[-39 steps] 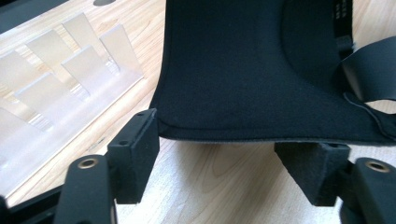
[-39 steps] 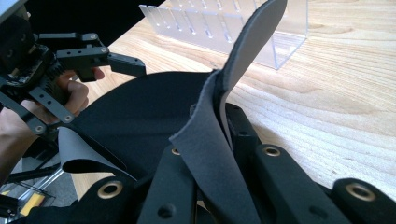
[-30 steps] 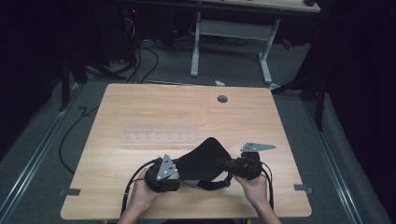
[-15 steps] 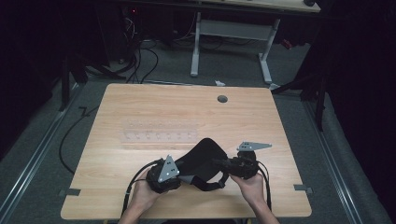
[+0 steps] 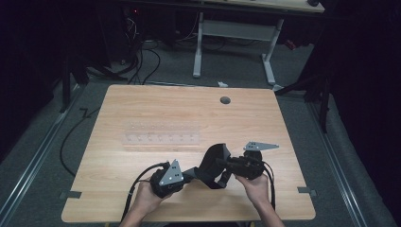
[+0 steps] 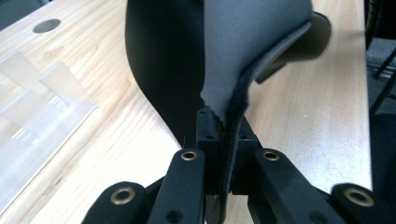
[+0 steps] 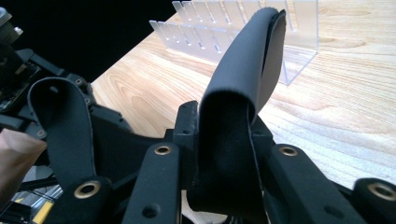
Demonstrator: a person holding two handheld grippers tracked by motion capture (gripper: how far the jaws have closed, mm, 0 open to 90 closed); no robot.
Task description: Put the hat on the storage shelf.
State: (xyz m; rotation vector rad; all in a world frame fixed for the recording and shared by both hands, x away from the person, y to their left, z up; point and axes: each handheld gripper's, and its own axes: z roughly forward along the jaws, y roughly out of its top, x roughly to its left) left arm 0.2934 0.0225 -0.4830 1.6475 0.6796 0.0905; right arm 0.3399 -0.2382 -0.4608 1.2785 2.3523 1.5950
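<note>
— Near the front edge of the tabletop, what is the left gripper doing?

— Its jaws are pressing together on the lower edge of a black neoprene pad. Seen in the left gripper view, the pad's doubled edge is sitting pinched between the two pads, and the sheet is rising and curling away above them. The jaws have just been closing on it.

— And the right gripper?

— It is reaching in from the right, a little farther from the front edge. Its jaws are standing around a folded part of the same pad, and they have just been opening; the fold is filling the gap and seems to be touching both pads, so it is pinching the fabric only loosely, as far as I can tell.

— Where is the pad lying?

— It is arching up off the wood between the two grippers, toward the front edge and somewhat right of its middle. A strap with eyelets is hanging at the left of the right gripper view.

— Anything beyond it?

— A clear plastic rack is resting around the middle of the tabletop, well apart from the pad, and a round hole is showing near the back edge.
</note>
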